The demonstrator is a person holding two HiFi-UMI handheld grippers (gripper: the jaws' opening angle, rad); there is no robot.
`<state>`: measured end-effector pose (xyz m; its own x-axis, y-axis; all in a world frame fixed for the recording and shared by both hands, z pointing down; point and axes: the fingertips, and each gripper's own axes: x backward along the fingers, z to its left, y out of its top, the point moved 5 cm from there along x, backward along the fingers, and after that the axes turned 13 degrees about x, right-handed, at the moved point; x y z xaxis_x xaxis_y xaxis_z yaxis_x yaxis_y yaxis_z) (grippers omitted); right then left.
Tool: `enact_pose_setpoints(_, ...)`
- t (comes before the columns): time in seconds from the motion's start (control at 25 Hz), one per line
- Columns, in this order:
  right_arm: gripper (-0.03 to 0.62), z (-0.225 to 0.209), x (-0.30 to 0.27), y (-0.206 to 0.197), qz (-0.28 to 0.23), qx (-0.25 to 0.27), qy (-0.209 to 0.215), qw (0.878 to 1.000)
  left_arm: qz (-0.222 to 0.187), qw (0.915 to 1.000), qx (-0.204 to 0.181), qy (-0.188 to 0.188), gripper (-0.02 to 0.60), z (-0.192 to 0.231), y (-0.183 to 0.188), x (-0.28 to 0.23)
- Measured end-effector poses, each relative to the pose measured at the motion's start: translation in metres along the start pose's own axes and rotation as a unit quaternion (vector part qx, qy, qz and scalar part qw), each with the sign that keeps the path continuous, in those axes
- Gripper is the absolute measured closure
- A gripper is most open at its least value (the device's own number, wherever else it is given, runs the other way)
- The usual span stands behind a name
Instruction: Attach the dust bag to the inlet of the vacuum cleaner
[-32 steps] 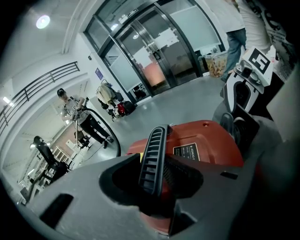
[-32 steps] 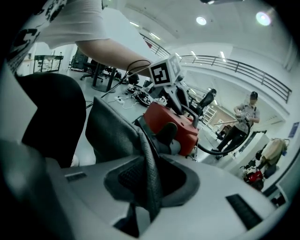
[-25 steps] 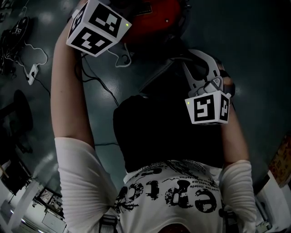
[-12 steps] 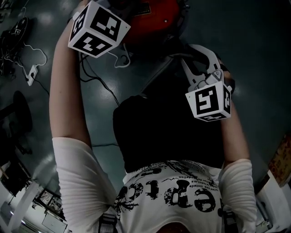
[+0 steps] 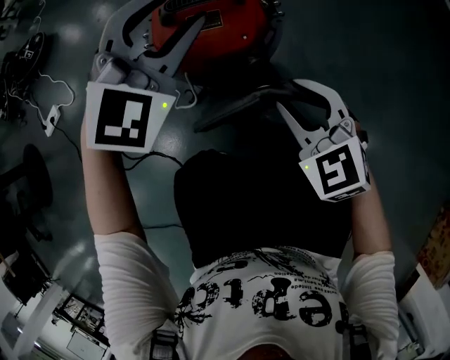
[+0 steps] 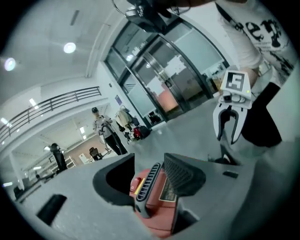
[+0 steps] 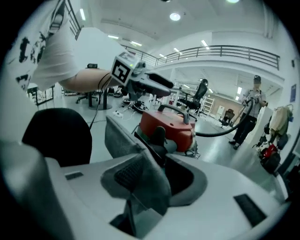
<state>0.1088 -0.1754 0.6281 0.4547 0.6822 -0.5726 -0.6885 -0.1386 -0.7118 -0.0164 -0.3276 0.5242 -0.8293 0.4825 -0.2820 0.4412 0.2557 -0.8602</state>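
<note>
The red vacuum cleaner (image 5: 225,35) stands on the grey floor at the top of the head view. My left gripper (image 5: 165,21) hangs raised over it, its jaws opening; in the left gripper view (image 6: 150,180) only the vacuum (image 6: 159,197) shows beyond them, nothing between. My right gripper (image 5: 292,95) is at the right, jaws opening. A grey flat dust bag sheet (image 7: 129,145) stands between its jaws (image 7: 154,178), leaning on the left pad, clear of the right one. Beyond it is the vacuum (image 7: 168,126). In the head view the sheet shows as a dark strip (image 5: 232,112).
A black cloth bulk (image 5: 260,204) fills the middle below the grippers. A white power strip (image 5: 49,116) with its cable lies on the floor at left. A black hose (image 7: 215,133) leads from the vacuum towards a standing person (image 7: 248,117). Other people (image 6: 105,129) stand far off.
My left gripper has risen and tipped back, its marker cube now facing the camera and its jaws spread over the vacuum. My right gripper's jaws have spread wider; it barely moved.
</note>
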Motion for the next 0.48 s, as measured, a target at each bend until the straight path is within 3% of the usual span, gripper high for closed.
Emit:
enact_pose_setpoints(0.08,0.47,-0.004,0.012,0.009,-0.032,-0.022,-0.009,0.999,-0.038,0.9956,0.08,0.031,0.397,-0.008,0.003,0.022)
enact_pose_setpoints(0.2,0.471,-0.018,0.029,0.019,-0.071,-0.074,-0.057,0.993,-0.096,0.9721,0.199,0.08,0.397,-0.023,0.009,0.049)
enact_pose_setpoints(0.4,0.471,-0.041,0.039,0.029,-0.133,-0.157,-0.121,0.971,-0.119,0.932,0.318,0.128,0.4,-0.052,0.002,0.083)
enact_pose_setpoints(0.48,0.478,-0.043,0.04,0.031,-0.155,-0.177,-0.136,0.962,-0.115,0.9147,0.36,0.144,0.473,-0.067,-0.008,0.094)
